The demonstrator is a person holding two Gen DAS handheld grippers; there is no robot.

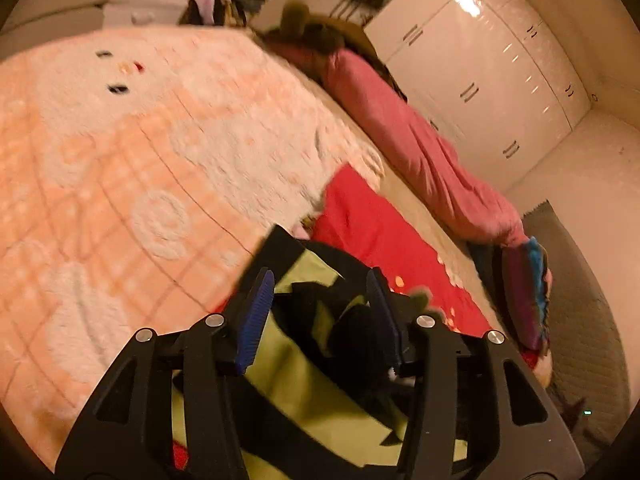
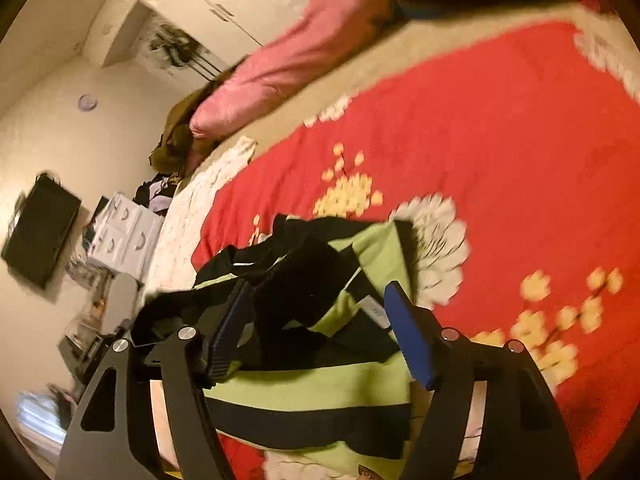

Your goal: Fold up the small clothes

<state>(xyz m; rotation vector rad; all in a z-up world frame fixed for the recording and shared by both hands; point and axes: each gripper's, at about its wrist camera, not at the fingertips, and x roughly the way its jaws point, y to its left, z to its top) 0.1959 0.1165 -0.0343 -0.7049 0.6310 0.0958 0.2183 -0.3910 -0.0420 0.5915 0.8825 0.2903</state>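
Your left gripper (image 1: pixel 322 300) and right gripper (image 2: pixel 320 320) both stand apart over the green-and-black striped garment (image 2: pixel 320 384) on the red floral blanket (image 2: pixel 500 140).

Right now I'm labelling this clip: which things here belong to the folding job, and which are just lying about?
Job:
- green and black striped garment
- left hand-held gripper, open over it
- right hand-held gripper, open over it

Lying about:
- red floral blanket
- peach blanket
- pink bedding roll
- white wardrobe

Peach blanket (image 1: pixel 120 160) open leftward, pink bolster (image 1: pixel 420 140) blocking right
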